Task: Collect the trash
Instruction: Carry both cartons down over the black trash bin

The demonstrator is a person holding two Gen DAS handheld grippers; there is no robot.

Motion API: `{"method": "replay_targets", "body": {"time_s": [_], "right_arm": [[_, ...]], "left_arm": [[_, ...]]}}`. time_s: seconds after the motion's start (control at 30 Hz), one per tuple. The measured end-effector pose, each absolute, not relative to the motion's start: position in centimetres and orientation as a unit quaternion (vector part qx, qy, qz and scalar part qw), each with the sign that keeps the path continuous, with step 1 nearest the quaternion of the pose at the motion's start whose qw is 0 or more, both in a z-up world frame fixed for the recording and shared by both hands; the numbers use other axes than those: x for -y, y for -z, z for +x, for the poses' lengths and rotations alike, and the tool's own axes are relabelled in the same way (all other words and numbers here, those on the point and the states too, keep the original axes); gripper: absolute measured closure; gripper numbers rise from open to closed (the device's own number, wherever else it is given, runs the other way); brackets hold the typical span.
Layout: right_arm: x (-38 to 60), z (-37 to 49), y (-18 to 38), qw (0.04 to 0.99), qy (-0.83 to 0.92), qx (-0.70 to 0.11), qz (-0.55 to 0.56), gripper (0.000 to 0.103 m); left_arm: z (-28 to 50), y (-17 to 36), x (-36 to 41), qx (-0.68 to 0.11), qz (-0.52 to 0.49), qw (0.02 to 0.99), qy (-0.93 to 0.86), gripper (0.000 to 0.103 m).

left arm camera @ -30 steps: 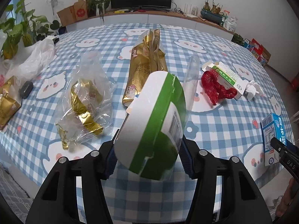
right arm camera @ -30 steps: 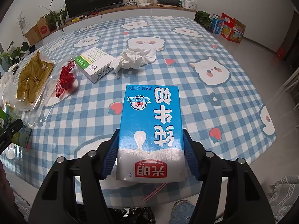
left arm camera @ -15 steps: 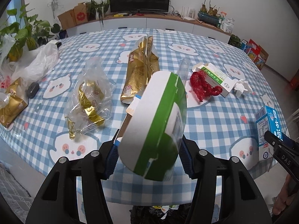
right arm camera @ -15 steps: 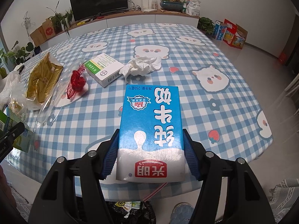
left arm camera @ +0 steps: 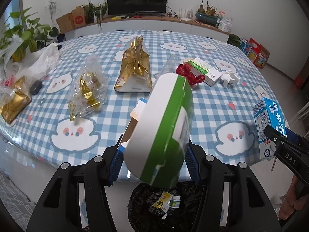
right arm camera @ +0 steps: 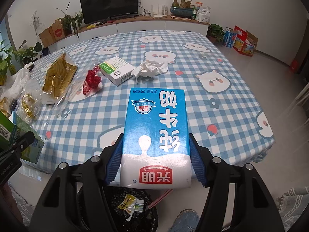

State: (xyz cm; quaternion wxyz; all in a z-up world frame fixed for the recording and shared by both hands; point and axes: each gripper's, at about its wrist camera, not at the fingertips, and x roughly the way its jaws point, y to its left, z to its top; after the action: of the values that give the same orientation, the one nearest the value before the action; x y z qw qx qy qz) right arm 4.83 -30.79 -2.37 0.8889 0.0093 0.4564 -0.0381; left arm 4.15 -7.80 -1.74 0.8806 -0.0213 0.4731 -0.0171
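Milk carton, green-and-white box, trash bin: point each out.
milk carton [right arm camera: 156, 135]: right wrist view, blue front face.
green-and-white box [left arm camera: 164, 131]: left wrist view, green side panel.
trash bin [left arm camera: 143, 208]: left wrist view, black liner.

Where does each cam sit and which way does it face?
Left wrist: on the left gripper, facing along its fingers across the checked-cloth table; holds a green-and-white cardboard box.
Right wrist: on the right gripper, same direction; holds a blue-and-white milk carton.
Shared: black-lined trash bin below, small white-and-green medicine box, each other's gripper.
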Motion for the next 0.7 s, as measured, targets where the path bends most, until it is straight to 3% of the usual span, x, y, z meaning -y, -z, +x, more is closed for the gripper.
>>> {"method": "replay_targets", "body": {"time_s": [0.7], "right_arm": [[32.2,-3.3,4.3,0.887,0.013,-0.462,0.007,0.043]], "left_arm": [[-3.2,5.1,8.9,-0.499,-0.018,0.866,0.031,0.048]]}}
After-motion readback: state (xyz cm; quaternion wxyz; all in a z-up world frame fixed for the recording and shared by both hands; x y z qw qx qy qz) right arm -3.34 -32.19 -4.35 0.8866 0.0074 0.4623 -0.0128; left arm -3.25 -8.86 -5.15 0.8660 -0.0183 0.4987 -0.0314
